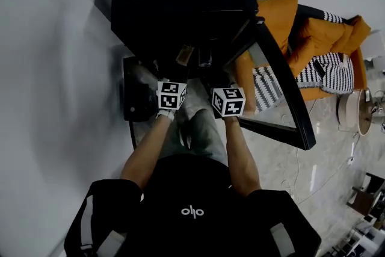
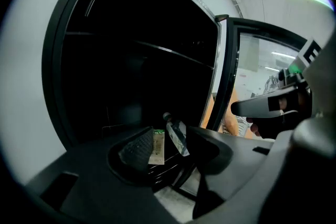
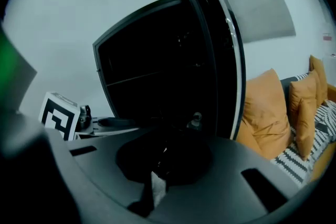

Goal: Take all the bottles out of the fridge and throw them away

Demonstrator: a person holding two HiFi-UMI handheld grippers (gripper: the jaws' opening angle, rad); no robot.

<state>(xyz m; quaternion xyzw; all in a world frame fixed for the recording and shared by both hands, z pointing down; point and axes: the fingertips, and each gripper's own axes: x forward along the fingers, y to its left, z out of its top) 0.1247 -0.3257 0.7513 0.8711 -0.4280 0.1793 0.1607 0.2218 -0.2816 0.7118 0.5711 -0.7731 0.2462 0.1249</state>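
Observation:
The black fridge stands open, its glass door swung out to the right. Two bottles show low inside it: one with a pale label and a darker one. In the left gripper view, the pale-labelled bottle and a leaning blue-labelled bottle lie just beyond my left gripper. That gripper is open, with nothing between its pads. My right gripper is shut and empty, and a bottle cap shows beyond it. Both marker cubes hover before the fridge's lower opening.
An orange sofa with orange cushions and striped cushions stands right of the door. A white wall runs along the left. A dark box-like thing sits on the floor left of the grippers. The person's legs are below the cubes.

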